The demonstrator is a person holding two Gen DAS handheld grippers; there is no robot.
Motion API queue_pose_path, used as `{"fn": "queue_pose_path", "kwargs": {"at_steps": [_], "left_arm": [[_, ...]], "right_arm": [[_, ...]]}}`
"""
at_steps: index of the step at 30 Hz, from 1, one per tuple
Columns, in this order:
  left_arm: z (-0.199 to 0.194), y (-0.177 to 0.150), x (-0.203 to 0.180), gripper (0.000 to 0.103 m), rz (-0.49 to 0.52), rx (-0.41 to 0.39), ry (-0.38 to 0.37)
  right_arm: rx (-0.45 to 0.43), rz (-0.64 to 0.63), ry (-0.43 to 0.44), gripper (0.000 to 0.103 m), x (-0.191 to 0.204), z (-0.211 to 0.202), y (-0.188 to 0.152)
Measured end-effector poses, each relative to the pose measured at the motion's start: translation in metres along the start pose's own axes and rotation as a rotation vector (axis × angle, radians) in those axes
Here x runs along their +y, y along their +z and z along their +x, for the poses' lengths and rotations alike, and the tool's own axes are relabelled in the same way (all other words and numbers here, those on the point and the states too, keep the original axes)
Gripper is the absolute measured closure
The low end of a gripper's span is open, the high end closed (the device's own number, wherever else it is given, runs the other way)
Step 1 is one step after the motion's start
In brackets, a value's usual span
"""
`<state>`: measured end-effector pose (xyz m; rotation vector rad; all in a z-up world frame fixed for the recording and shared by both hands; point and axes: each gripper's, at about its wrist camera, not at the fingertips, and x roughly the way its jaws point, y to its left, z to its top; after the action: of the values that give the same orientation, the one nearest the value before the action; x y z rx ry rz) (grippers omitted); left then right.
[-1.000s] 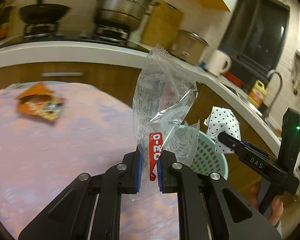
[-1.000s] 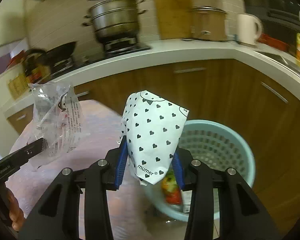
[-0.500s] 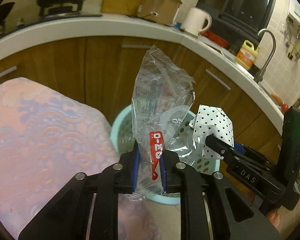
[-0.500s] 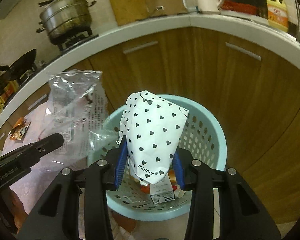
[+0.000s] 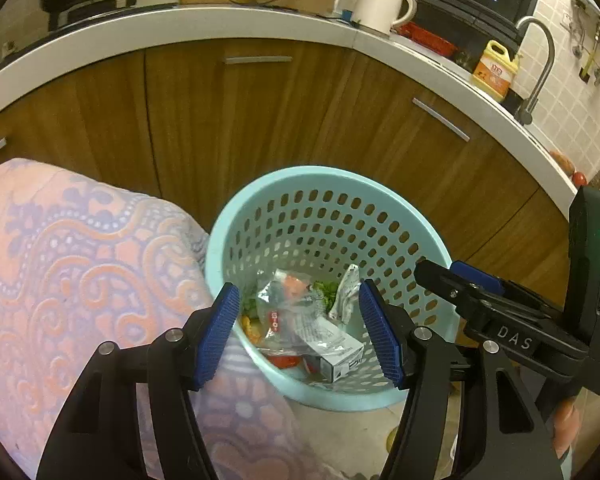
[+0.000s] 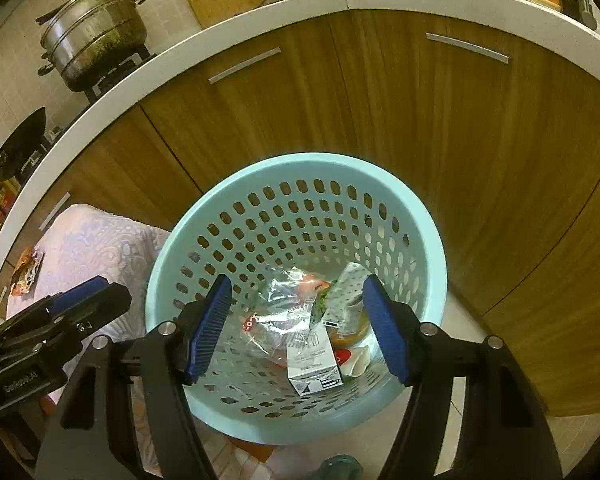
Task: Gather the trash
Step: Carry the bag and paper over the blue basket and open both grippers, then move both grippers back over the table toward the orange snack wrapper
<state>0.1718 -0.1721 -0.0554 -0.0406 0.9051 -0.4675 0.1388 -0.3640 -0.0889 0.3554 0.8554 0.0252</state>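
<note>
A light blue perforated basket (image 5: 420,236) (image 6: 228,200) stands on the floor by the wooden cabinets. Inside lie the clear plastic wrapper (image 5: 288,300) (image 6: 276,312), the white heart-pattern paper (image 5: 346,292) (image 6: 346,296), a small grey carton (image 5: 332,350) (image 6: 312,360) and other scraps. My left gripper (image 5: 300,334) is open and empty above the basket's near rim. My right gripper (image 6: 296,328) is open and empty over the basket, and it also shows in the left wrist view (image 5: 460,284). The left gripper shows at the lower left of the right wrist view (image 6: 88,300).
A table with a pink and lilac patterned cloth (image 5: 72,280) (image 6: 96,248) stands left of the basket. An orange snack wrapper (image 6: 26,272) lies on its far side. Cabinets and a white counter (image 5: 220,20) with a pot (image 6: 92,36), kettle and sink curve behind.
Both grippers opened over the basket. The clear wrapper dropped from the left one and the heart-pattern paper from the right; both now lie inside.
</note>
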Motion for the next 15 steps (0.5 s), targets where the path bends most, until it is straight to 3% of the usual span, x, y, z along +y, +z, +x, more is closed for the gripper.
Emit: {"fn": "queue_pose_path", "kwargs": {"at_steps": [7,15], "left_arm": [[-0.036,-0.003,0.016,0.042,-0.028,-0.079,0.004],[-0.104,-0.01,0.059,0.042,-0.089,-0.204,0.09]], "right_arm": [[-0.051,-0.065,0.021,0.039,0.03,-0.02,0.004],[-0.114,-0.191,0.098,0.039,0.097,-0.048,0.005]]}}
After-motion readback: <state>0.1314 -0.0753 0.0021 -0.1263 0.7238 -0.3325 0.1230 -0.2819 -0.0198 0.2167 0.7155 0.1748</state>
